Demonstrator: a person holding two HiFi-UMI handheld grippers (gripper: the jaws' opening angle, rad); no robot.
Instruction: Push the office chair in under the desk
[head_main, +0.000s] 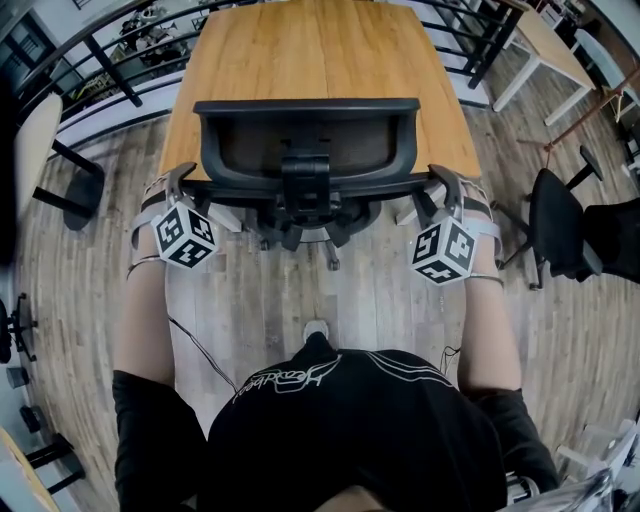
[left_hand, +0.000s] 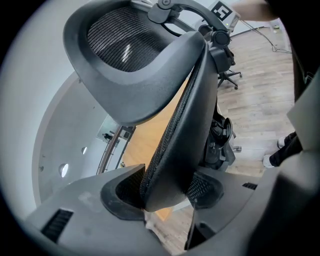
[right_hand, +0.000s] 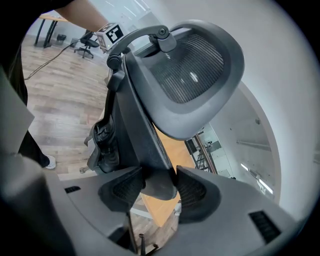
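Pale plank floor (head_main: 250, 310) fills the room; at far centre stands a wooden desk (head_main: 330, 50), with a dark railing (head_main: 110, 75) behind it and a second black chair (head_main: 555, 225) at the right. Your office chair (head_main: 308, 135) faces the desk, its mesh backrest toward you at the desk's near edge. Your left gripper (left_hand: 165, 192) is clamped on the backrest's left rim and your right gripper (right_hand: 157, 187) on its right rim, each pair of jaws held fairly wide by the rim between them
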